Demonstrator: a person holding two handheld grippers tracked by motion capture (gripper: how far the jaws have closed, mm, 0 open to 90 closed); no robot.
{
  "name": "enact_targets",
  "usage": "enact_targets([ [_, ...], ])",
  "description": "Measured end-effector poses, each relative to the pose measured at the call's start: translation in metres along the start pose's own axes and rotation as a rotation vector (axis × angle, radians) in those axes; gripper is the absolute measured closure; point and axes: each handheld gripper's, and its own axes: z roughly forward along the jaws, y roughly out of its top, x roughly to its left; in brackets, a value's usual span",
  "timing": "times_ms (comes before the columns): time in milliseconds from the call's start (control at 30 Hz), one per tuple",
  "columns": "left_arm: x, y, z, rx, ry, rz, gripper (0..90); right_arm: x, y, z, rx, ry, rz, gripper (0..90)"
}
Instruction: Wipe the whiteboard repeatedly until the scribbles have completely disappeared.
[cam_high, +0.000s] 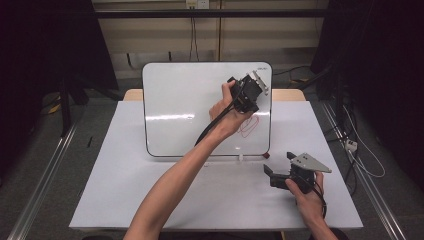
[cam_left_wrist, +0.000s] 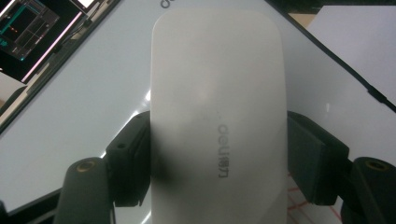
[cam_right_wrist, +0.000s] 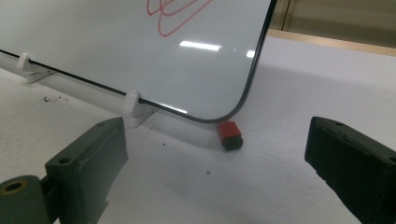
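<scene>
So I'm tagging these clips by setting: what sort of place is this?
Most likely a lab or workshop set up for recording, not a home. A white table stands between metal floor rails, loose cables trail over grey carpet, and a small whiteboard with red scribbles is propped on it.

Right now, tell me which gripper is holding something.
The left gripper, raised at the whiteboard, is clamped on a white eraser; the right gripper is open over the table.

A whiteboard (cam_high: 190, 110) stands at the counter's (cam_high: 125, 200) far edge; a marker cap (cam_right_wrist: 229, 135) lies on the counter by the whiteboard's near right corner.
</scene>
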Motion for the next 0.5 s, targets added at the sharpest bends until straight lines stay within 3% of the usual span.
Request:
enact_targets([
  [500,-0.0081,-0.0042,-0.0017,-0.001,-0.006,0.015,31.0,0.0004,0.0000,0.0006,0.002,0.001,-0.005,5.6],
])
